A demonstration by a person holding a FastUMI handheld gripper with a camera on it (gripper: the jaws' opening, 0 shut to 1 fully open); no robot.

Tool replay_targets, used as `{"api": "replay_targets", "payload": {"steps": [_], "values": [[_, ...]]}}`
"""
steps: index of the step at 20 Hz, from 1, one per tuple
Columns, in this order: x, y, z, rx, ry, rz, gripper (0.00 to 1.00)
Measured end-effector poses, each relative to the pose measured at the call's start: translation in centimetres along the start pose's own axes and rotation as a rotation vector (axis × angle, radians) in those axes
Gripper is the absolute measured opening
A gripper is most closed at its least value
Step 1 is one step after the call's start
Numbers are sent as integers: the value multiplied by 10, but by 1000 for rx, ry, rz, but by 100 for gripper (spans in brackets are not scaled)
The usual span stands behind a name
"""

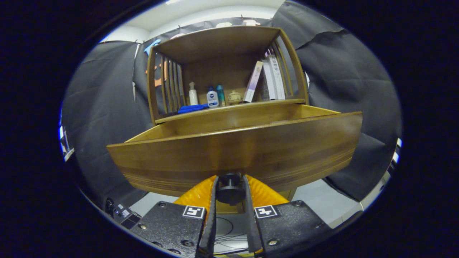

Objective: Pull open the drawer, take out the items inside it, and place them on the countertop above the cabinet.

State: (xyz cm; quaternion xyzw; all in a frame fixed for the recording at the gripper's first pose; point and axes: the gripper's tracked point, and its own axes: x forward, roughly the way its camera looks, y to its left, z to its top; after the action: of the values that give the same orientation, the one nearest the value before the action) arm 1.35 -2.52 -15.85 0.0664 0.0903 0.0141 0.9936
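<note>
We see the cabinet [222,71] with its drawer [236,150] pulled out toward us, below the desk [233,106] carrying bottles [212,97] and books [272,77]. Our tool [230,186] is clamped on the drawer's knob [230,189], a finger on either side.

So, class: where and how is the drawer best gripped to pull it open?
By the round knob low on the drawer front, approached straight on from the front. It juts out as the panel's only protrusion, and the claw has a finger on each side of it.
</note>
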Motion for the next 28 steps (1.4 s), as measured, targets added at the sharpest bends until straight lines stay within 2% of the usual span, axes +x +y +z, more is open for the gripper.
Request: {"api": "replay_targets", "payload": {"steps": [2, 4, 7, 12, 17, 23, 28], "values": [[-5, 2, 2, 22, 20, 38, 39], [-17, -9, 24, 36, -17, 38, 50], [-43, -26, 56, 22, -72, -8, 100], [-72, -27, 107, 44, -108, -11, 100], [-66, -30, 165, 12, -124, -44, 100], [-21, -15, 224, -30, -65, -48, 100], [38, 1, 239, -47, 68, -38, 100]]}}
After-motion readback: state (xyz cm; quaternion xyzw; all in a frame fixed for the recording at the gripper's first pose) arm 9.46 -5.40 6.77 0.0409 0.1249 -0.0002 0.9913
